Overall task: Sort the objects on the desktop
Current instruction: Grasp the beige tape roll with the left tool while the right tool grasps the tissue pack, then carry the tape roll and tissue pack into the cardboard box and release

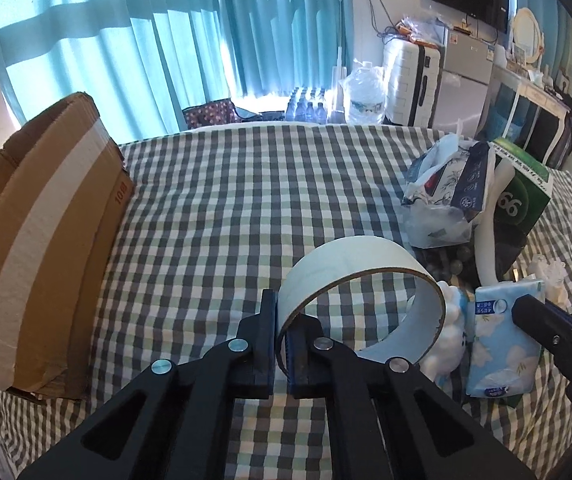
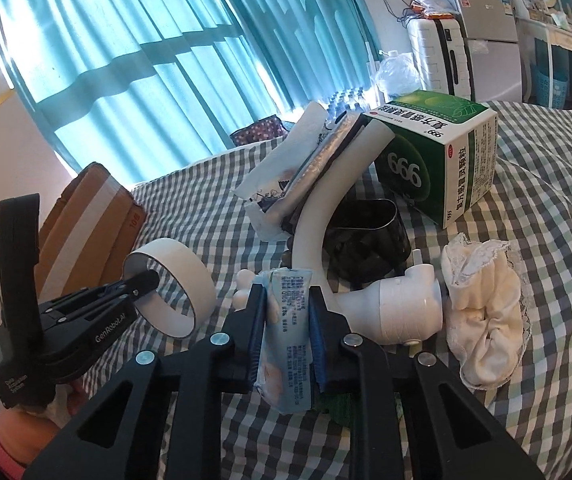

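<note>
My left gripper (image 1: 282, 312) is shut on the rim of a white tape roll (image 1: 349, 276) and holds it above the checked cloth; the roll also shows in the right wrist view (image 2: 182, 276). My right gripper (image 2: 286, 300) is shut on a light blue tissue pack (image 2: 286, 344), which also shows in the left wrist view (image 1: 501, 344). The left gripper appears at the left of the right wrist view (image 2: 142, 284).
A taped cardboard box (image 1: 42, 248) stands at the left. On the checked cloth (image 1: 226, 208) lie a green 999 medicine box (image 2: 441, 156), a white curved handle device (image 2: 365, 272), a black cup (image 2: 369, 240), plastic packets (image 2: 293, 176) and a lace cloth (image 2: 485, 296).
</note>
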Motion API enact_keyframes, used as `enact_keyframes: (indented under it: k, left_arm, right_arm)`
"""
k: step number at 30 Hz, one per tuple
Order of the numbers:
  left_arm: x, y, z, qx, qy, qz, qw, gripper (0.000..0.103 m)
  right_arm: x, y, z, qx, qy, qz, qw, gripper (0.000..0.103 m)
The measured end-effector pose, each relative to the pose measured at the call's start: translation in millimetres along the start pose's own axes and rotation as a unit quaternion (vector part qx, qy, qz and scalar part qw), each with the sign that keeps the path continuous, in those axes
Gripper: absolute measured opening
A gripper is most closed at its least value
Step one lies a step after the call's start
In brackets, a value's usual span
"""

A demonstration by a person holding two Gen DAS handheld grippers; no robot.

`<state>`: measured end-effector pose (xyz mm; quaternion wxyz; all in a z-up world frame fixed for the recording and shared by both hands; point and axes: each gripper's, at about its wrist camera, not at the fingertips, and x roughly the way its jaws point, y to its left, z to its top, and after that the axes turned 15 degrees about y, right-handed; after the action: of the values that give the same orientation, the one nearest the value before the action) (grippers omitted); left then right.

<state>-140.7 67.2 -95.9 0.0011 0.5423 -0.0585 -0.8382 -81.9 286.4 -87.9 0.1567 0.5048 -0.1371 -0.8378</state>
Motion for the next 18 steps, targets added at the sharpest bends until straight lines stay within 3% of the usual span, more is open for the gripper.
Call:
enact_keyframes:
  k: [9, 18]
  left_arm:
    - [-34.6, 13.1, -22.1, -0.009, -0.009, -0.008, 0.9999, 0.004]
    - [-69.4, 34.4, -49.4, -0.017, -0.021, -0.018, 0.9995, 0.004]
  right_arm:
    - [-13.5, 14.8, -12.6, -0.005, -0.003, -0.014, 1.000, 0.020]
    - [-38.9, 54.6, -36.9, -0.037, -0.012, -0.050, 0.998, 0.020]
